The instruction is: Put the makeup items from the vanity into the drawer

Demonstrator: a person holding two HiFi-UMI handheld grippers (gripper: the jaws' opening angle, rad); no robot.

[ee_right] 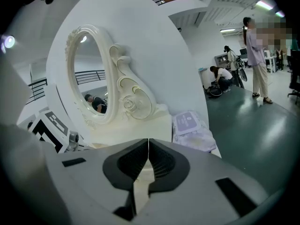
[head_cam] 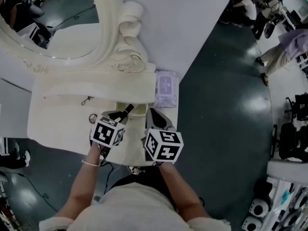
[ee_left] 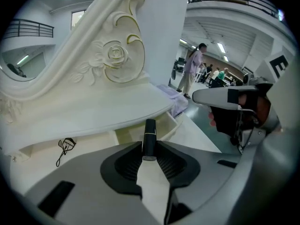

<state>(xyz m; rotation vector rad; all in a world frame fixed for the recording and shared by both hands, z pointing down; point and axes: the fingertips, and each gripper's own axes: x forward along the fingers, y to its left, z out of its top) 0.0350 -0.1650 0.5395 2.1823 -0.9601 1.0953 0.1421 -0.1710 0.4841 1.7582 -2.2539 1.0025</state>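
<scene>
Left gripper (ee_left: 149, 148) is clamped on a slim black makeup tube (ee_left: 149, 131), one end poking out past the pads. I read the tube as hanging at the mouth of the open drawer (ee_left: 166, 124) in the vanity (head_cam: 62, 114); I cannot tell if it is inside yet. Right gripper (ee_right: 148, 142) has its jaws pressed together on nothing and sits just right of the drawer in the head view. An eyelash curler (ee_left: 65, 147) lies on the vanity surface left of the drawer. A purple wipes pack (ee_right: 191, 125) sits right of the drawer, further back. The mirror (ee_right: 89, 78) stands behind the drawer.
</scene>
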